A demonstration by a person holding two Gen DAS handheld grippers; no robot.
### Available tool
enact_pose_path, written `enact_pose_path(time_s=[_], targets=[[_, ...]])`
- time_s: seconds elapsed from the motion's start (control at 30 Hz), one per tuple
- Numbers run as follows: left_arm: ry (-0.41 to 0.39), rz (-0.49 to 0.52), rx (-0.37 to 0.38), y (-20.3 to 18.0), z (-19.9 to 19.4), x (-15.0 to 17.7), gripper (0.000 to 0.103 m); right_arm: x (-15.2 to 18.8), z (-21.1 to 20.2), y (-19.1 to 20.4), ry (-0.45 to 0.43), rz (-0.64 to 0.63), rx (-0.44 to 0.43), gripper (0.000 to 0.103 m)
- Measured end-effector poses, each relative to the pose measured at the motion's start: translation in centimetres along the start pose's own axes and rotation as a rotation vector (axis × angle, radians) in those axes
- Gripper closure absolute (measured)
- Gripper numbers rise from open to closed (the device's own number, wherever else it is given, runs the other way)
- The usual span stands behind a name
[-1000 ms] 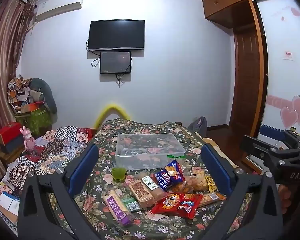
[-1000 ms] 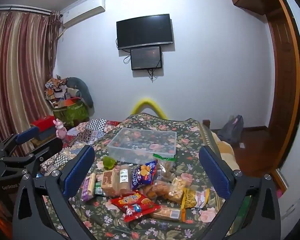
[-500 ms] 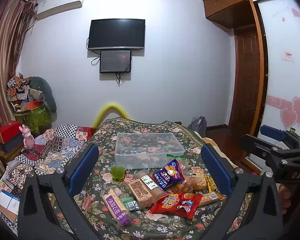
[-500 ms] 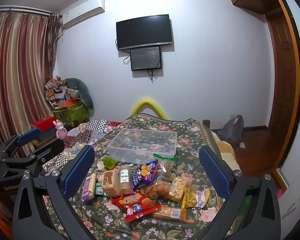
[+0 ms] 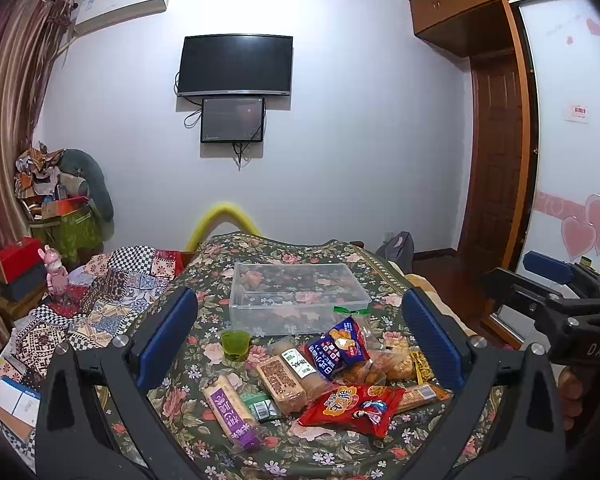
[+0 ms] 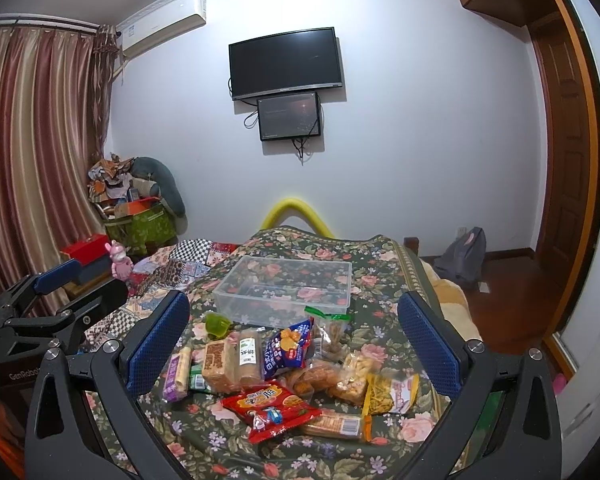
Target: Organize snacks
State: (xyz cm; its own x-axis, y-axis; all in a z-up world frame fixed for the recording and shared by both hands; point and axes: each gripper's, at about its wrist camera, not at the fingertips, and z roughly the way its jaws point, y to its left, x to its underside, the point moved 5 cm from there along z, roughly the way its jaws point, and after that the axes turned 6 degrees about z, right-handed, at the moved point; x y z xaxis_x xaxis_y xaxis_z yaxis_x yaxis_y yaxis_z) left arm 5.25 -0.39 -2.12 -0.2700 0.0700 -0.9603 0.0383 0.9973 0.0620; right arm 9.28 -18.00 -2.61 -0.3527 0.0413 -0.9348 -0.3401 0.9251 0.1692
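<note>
Snack packets [image 6: 284, 368] lie heaped before a clear bin [image 6: 284, 294] (nothing inside); right gripper [image 6: 296, 344] jaws spread wide.

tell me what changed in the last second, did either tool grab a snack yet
No. Nothing was taken hold of or let go. Both views only drifted slightly, so the tools barely shifted. The left tool and the right tool remain open and empty above the snack pile. The red snack bag, the blue snack bag and the clear plastic box lie where they did, the box holding no snacks.
</note>
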Motion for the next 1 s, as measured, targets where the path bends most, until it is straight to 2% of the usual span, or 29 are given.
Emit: enact_pose_path(time_s=[1.0], targets=[[0.003,-0.006,0.007,0.26,-0.1,-0.33,0.0,0.11,-0.04,0.17,-0.004,0.003,-0.007,0.0]])
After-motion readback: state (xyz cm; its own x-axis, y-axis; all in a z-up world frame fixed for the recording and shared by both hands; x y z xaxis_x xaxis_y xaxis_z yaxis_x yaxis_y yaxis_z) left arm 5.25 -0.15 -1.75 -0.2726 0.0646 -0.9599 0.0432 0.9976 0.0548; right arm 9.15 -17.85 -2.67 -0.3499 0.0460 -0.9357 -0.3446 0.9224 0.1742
